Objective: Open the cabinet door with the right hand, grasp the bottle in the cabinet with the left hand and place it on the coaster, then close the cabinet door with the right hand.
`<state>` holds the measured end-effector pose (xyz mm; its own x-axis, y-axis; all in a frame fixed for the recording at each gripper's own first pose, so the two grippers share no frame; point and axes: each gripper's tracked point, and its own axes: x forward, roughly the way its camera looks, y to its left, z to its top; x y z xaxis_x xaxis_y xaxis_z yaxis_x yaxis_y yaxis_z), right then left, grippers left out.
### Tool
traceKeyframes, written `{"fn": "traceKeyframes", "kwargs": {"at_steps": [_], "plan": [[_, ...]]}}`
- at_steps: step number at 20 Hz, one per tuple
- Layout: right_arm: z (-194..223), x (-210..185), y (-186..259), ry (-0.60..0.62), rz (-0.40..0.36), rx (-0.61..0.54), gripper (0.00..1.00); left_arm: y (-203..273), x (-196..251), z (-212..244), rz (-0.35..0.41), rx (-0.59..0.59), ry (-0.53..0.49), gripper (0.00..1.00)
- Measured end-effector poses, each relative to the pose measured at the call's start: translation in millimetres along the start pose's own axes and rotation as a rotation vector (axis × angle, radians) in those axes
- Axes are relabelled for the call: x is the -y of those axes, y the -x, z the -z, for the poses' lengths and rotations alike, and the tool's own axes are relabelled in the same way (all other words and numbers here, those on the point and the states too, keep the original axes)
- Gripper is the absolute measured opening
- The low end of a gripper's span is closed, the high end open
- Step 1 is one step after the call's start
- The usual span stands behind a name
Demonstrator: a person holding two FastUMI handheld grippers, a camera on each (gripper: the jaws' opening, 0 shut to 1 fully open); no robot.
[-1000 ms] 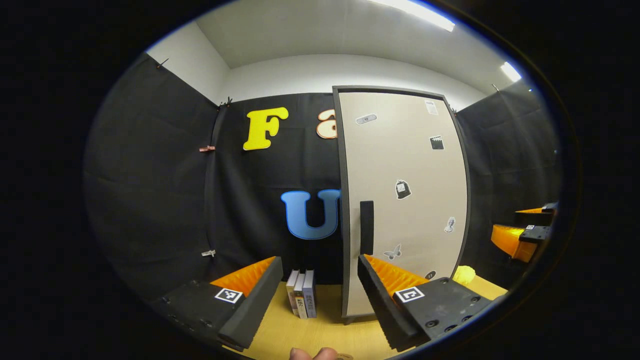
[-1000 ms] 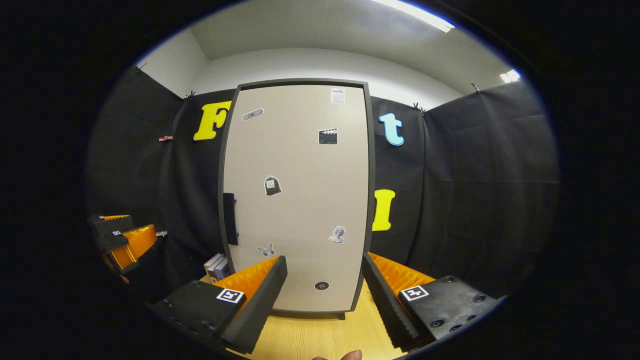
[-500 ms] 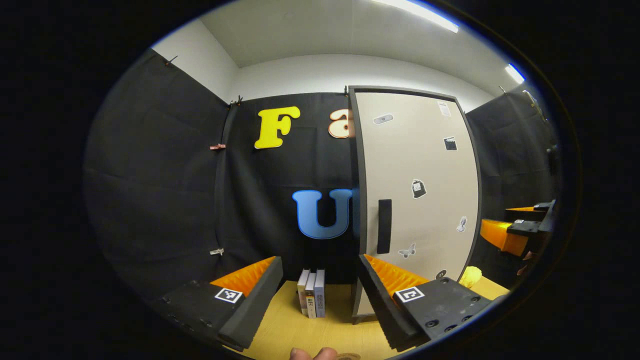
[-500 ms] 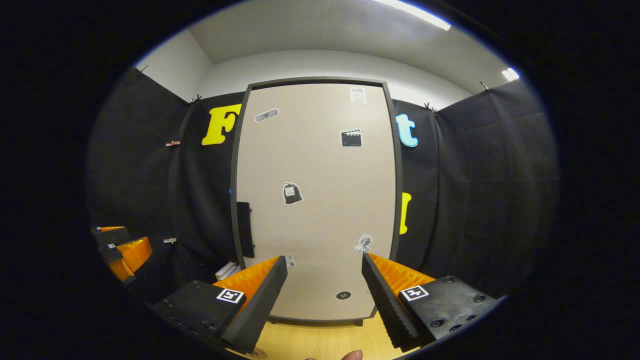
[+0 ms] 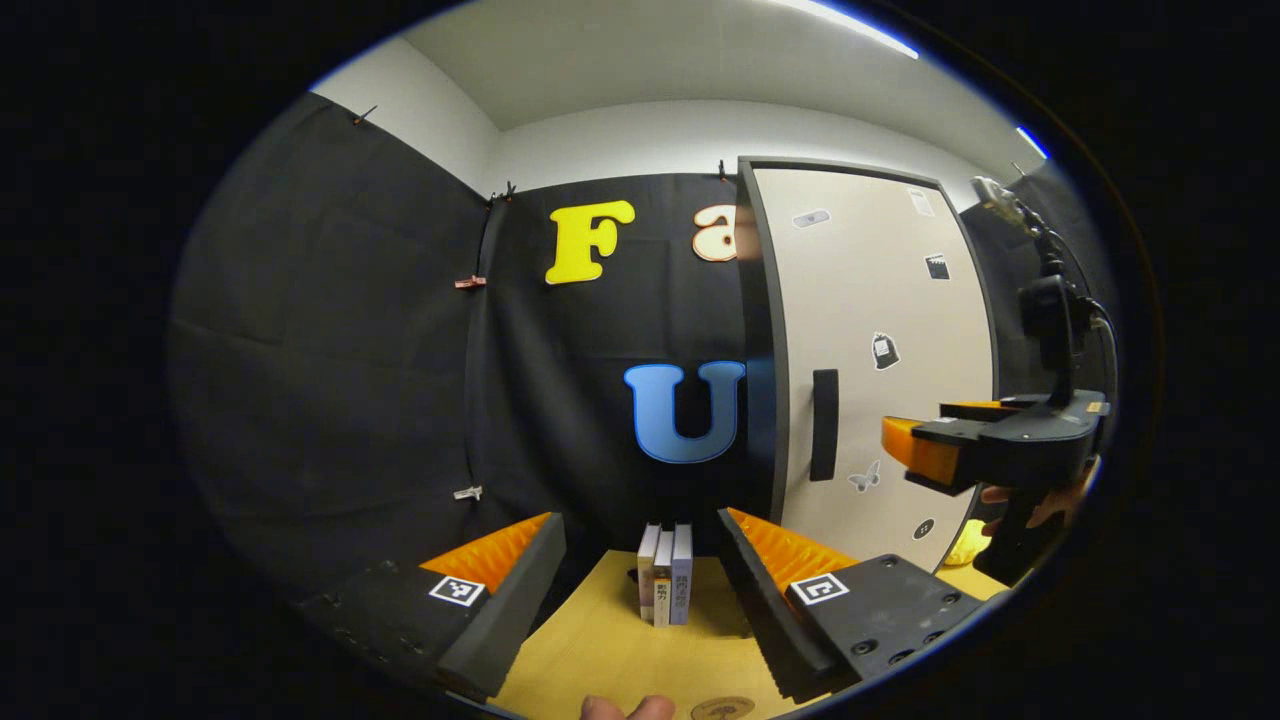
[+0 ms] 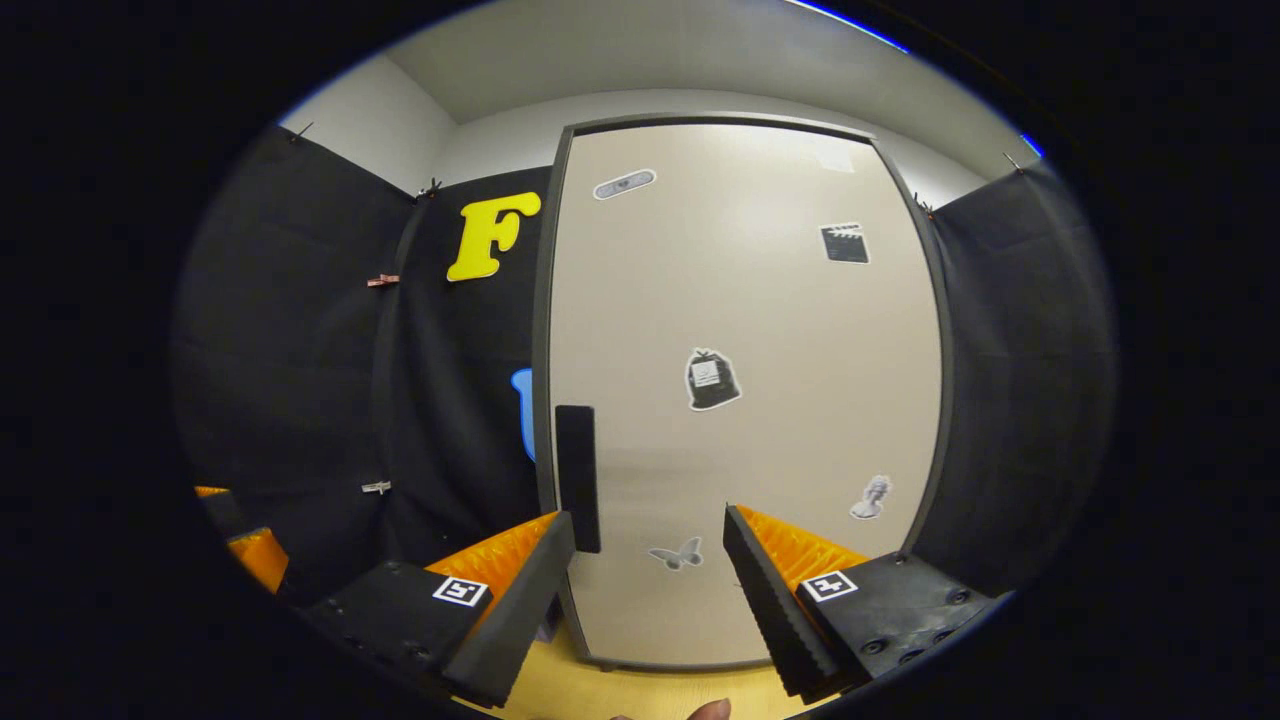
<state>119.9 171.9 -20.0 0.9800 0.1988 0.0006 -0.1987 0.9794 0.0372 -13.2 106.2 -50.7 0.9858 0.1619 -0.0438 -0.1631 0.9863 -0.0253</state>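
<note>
The tall cabinet stands with its pale door shut, so whatever is inside is hidden. Its dark vertical handle is on the door's left edge. My right gripper is open close in front of the door's lower half, its left finger just below and beside the handle, touching nothing. In the left gripper view the cabinet and handle are at the right, with the right gripper and the hand holding it in front of them. My left gripper is open and empty. The round coaster lies on the table at the bottom edge.
Three upright books stand on the wooden table left of the cabinet. A yellow object sits low by the cabinet's right side. The left gripper is at the lower left in the right gripper view. Black cloth walls enclose the booth.
The right gripper has moved in toward the door and its handle, which now looks much larger. The left gripper view has swung left, so the cabinet sits farther right.
</note>
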Motion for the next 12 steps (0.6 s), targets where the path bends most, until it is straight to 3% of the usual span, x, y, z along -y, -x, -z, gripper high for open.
{"fn": "traceKeyframes", "kwargs": {"at_steps": [7,9,12], "plan": [[29.5,-35.7,-59.3,0.007,0.012,-0.029,0.98,-7.9,-17.8,15.2,-0.018,-0.023,0.008,0.95],[34.2,-37.8,-73.6,-0.009,0.032,-0.031,0.92,-8.4,-22.2,20.0,-0.025,-0.030,0.008,0.95],[36.7,-36.2,-92.3,-0.036,0.066,-0.024,0.65,-7.9,-28.1,22.4,-0.036,-0.036,0.017,0.95]]}}
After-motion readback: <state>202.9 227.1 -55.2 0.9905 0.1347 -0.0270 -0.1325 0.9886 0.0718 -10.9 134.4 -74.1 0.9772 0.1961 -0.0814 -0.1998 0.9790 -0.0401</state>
